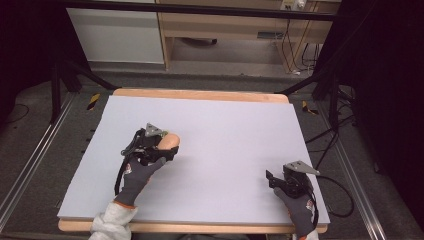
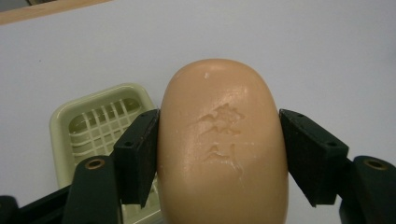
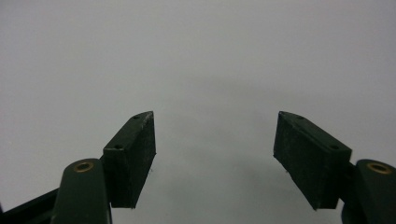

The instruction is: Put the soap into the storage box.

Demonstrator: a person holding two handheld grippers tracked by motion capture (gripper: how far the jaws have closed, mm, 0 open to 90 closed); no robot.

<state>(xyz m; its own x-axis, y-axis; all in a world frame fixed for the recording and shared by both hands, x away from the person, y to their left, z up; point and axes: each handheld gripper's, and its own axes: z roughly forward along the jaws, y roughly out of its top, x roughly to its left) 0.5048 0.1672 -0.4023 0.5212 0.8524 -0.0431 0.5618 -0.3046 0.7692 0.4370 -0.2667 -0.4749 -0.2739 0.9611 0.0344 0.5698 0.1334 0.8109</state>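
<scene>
A peach-coloured bar of soap [image 2: 222,144] with a stamped mark sits between the two black jaws of my left gripper [image 2: 219,154], which is shut on it. In the high view the soap [image 1: 170,140] pokes out ahead of the left gripper [image 1: 167,150] over the left half of the table. Below and to the left of the soap lies a pale green soap dish [image 2: 100,126] with a slotted grid. My right gripper [image 3: 215,149] is open, nothing between its jaws, near the table's front right corner [image 1: 272,181].
A pale lilac board [image 1: 225,135] covers the wooden table [image 1: 200,94]. Black cables trail from both grippers off the front edge. Beyond the table are frame legs, floor cables and a wooden cabinet [image 1: 235,25].
</scene>
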